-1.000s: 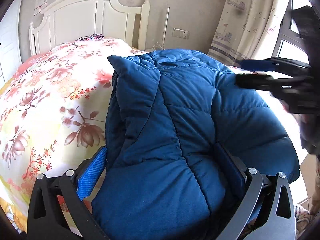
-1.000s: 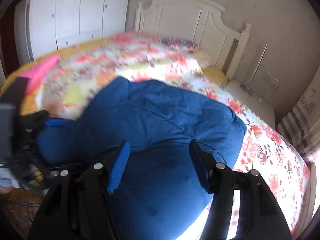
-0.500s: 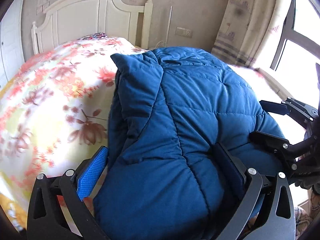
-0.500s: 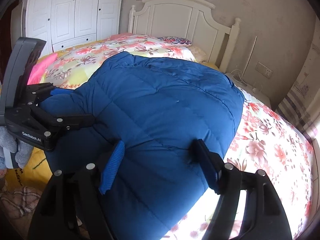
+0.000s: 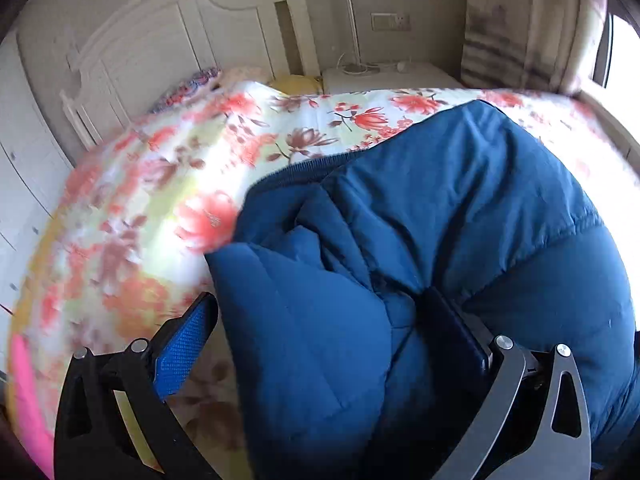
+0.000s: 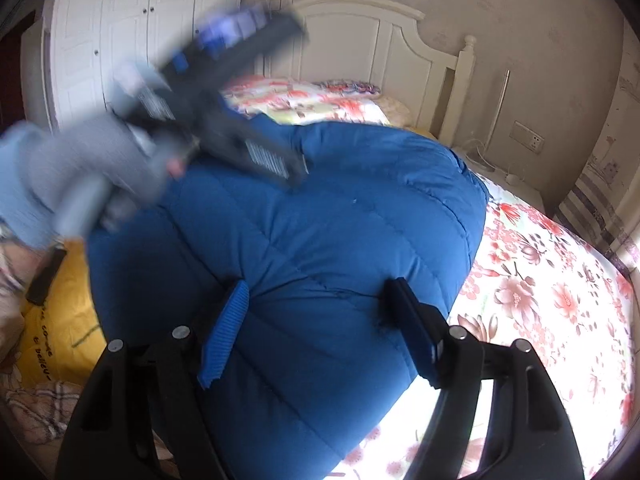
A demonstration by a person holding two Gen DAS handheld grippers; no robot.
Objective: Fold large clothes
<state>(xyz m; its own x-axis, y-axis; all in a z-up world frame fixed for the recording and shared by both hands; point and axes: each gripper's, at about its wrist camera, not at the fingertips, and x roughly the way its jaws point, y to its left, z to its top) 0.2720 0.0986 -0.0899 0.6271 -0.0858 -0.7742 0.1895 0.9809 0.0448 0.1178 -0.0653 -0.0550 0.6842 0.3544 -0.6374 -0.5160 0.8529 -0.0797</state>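
On the bed (image 6: 560,280), filling the centre and lower part of both frames, lies the jacket (image 6: 320,232), blue, quilted, puffy, bunched into folds on the floral quilt (image 5: 168,184).

Left wrist view: my left gripper (image 5: 332,332) has its fingers spread wide at the bottom of the frame. The blue-padded finger (image 5: 184,344) at lower left is over the quilt, just beside the jacket edge; the dark finger at lower right presses into a crease of the fabric. A thick fold of jacket sits between them, but I can't tell if it's actually pinched. The zipper edge runs across mid-frame.

Right wrist view: my right gripper (image 6: 316,332) is also wide open, both fingers against the jacket's near edge, bulging fabric between them. Whether it's held, I can't tell. The left gripper shows here at upper left, blurred, above the jacket's far side, in a grey-sleeved hand (image 6: 80,184).

Headboard (image 6: 380,48) at top centre, wardrobe (image 6: 132,20) at upper left, yellow bag (image 6: 60,320) at lower left, curtain (image 5: 520,32) at upper right of the left view.
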